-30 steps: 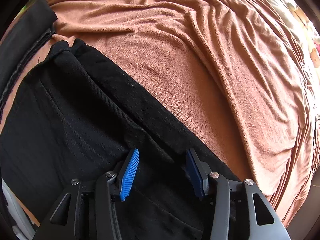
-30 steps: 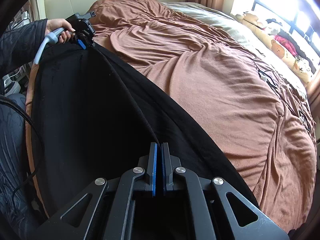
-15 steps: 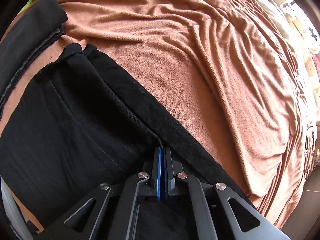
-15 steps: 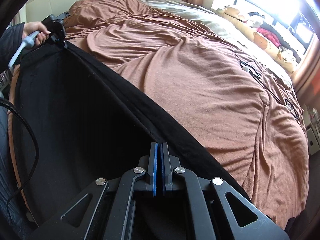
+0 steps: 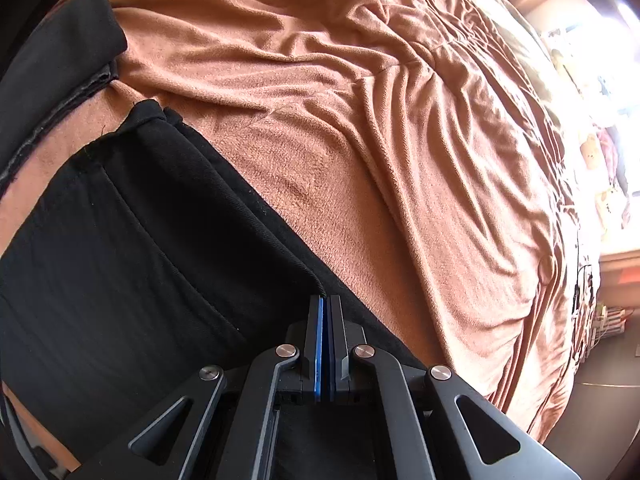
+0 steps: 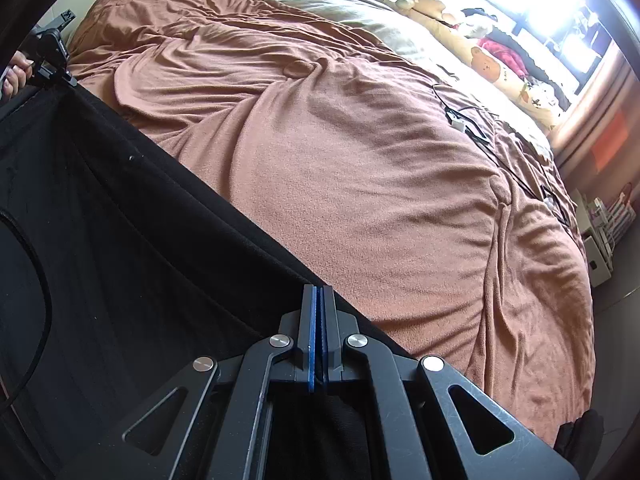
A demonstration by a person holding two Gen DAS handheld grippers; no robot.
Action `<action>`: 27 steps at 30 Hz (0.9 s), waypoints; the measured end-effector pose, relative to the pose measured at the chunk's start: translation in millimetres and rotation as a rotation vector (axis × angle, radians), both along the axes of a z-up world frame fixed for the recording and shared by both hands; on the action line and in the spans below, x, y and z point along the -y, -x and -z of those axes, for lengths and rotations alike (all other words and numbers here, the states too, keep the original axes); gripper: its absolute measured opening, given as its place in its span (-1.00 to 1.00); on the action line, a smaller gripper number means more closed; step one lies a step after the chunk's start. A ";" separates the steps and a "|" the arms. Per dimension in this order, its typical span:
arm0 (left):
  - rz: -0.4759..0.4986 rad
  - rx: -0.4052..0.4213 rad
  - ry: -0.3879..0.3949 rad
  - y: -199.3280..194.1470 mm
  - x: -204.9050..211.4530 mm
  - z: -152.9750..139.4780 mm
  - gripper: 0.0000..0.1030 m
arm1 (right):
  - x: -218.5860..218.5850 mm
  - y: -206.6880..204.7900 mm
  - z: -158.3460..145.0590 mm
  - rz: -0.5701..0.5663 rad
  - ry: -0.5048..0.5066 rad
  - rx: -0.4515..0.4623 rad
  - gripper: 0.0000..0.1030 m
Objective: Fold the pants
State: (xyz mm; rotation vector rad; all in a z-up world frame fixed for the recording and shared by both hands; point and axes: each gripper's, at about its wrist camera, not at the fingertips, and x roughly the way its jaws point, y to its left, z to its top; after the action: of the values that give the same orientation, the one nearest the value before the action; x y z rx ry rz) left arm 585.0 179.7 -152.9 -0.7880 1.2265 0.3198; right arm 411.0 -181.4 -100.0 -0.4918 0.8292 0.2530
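Black pants (image 5: pixel 132 248) lie along the near side of a bed under a brown blanket (image 5: pixel 400 168). My left gripper (image 5: pixel 325 299) is shut on the pants' upper edge, and a taut fold of cloth runs from its blue pads up to the left. In the right wrist view the pants (image 6: pixel 120 248) stretch from my right gripper (image 6: pixel 318 290), shut on their edge, to the left gripper (image 6: pixel 54 65) at the far top left, where a hand holds it. The cloth edge between the two grippers is pulled straight.
The brown blanket (image 6: pixel 360 160) covers the wide bed, wrinkled throughout. A second black cloth (image 5: pixel 56 64) lies at the upper left of the left wrist view. Stuffed toys (image 6: pixel 492 60) and clothes line the window side. Cables (image 6: pixel 472 120) lie on the blanket. White storage (image 6: pixel 600 248) stands on the floor at the right.
The left gripper went from open around the pants' edge to shut on it, then lifted slightly. The right gripper, still shut on the pants, swung so the left gripper now appears farther away.
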 end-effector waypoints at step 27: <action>0.087 0.055 0.016 -3.9 0.0 19.5 -0.61 | 1.9 -51.7 46.2 0.146 -0.022 -0.070 -1.00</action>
State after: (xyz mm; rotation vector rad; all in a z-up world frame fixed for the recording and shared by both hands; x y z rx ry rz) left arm 589.0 179.6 -172.4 -0.7500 1.2090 0.2165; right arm 462.7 -183.3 -146.1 -0.4019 0.9254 0.1454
